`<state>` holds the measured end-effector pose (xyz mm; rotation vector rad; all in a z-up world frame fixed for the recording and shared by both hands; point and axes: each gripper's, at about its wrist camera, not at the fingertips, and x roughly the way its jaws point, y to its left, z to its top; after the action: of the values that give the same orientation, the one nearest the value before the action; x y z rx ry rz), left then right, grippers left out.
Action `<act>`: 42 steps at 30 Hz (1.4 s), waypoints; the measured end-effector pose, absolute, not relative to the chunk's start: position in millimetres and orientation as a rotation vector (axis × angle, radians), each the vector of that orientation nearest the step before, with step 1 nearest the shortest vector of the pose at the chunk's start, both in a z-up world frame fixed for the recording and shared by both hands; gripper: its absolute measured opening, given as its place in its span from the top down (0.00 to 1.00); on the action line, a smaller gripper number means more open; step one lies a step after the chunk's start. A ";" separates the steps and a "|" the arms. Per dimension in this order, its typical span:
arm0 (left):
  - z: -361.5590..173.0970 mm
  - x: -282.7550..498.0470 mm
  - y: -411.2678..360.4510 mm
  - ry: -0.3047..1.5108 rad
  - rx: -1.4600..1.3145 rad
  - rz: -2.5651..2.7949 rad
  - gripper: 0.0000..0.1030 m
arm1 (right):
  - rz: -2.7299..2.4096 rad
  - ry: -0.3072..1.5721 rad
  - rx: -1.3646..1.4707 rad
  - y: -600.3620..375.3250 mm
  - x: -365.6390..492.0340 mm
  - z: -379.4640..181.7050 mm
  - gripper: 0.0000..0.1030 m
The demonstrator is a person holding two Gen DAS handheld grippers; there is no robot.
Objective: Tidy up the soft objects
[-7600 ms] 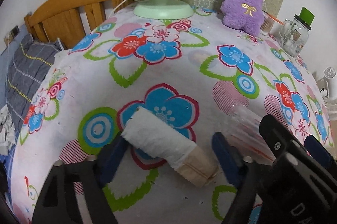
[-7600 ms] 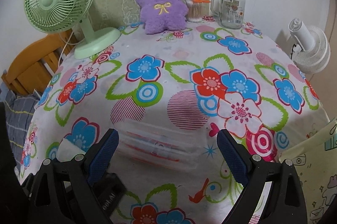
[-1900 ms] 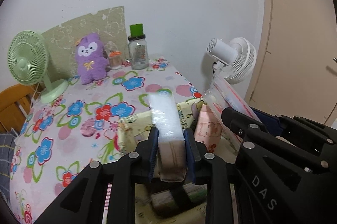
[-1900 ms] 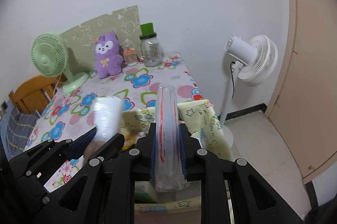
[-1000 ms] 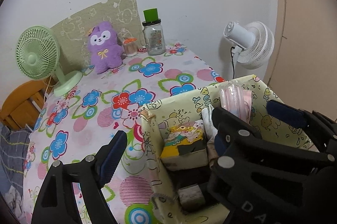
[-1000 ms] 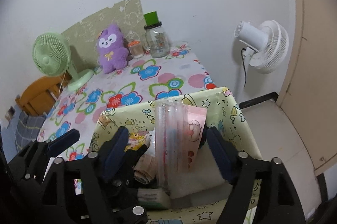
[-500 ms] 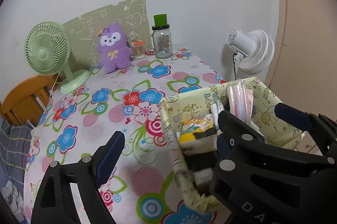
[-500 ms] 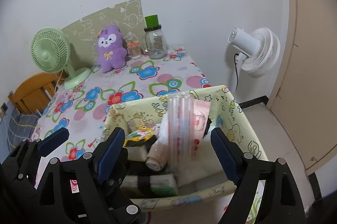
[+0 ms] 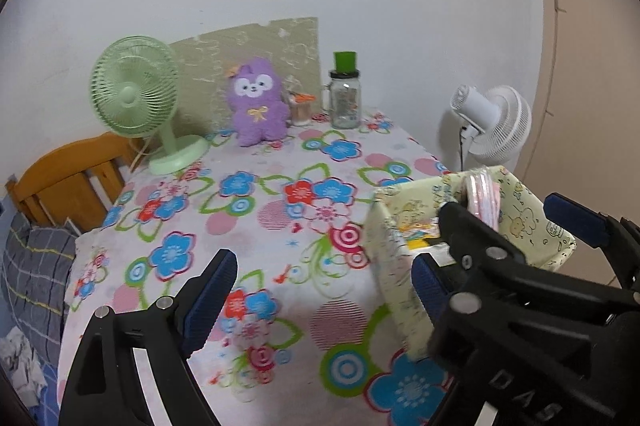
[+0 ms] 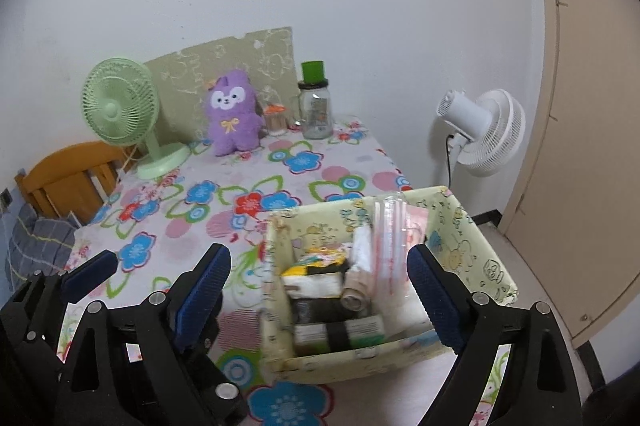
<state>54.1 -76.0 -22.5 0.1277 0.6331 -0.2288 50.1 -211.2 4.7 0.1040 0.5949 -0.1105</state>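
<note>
A pale yellow cartoon-print fabric box point(image 10: 472, 230) stands at the table's right edge; it also shows in the left wrist view point(image 9: 390, 266). Inside it are a rolled white and tan cloth point(image 10: 358, 282), a clear plastic pouch with pink stripes point(image 10: 390, 242), and several folded soft items point(image 10: 316, 282). The pouch top shows in the left wrist view point(image 9: 482, 194). My right gripper point(image 10: 318, 290) is open and empty, held above the box. My left gripper point(image 9: 320, 290) is open and empty above the tablecloth, left of the box.
The floral tablecloth point(image 9: 248, 210) covers the table. At the back stand a green desk fan point(image 9: 136, 98), a purple plush toy point(image 9: 258, 106), a glass jar with a green lid point(image 9: 345, 98) and a small container point(image 9: 300, 106). A white floor fan point(image 10: 482, 130) and a wooden chair point(image 10: 68, 178) flank the table.
Both grippers picked up the cloth roll and the pouch, carried them to the box and let go. Since then both have pulled back and up, open and empty.
</note>
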 end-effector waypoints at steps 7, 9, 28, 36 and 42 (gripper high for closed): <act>-16.5 39.1 -41.0 0.584 0.112 -0.158 0.03 | -0.071 0.561 0.080 -184.4 36.2 16.5 0.10; -14.6 33.7 -29.7 0.576 0.094 -0.141 0.02 | -0.066 0.553 0.071 -178.8 32.3 18.3 0.10; -0.1 -6.7 38.9 0.486 -0.001 -0.027 0.00 | 0.002 0.464 0.057 -161.6 -6.2 31.1 0.03; 5.4 -5.7 47.9 0.472 -0.060 -0.022 0.00 | -0.006 0.445 0.064 -169.0 -12.0 33.3 0.03; 5.1 -6.1 45.1 0.475 -0.061 -0.030 0.00 | -0.002 0.439 0.065 -170.1 -12.9 33.9 0.03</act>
<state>-6.1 45.1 5.1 -0.0607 0.4746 -0.0302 -12.9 -170.1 33.9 0.0653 0.4392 -0.0020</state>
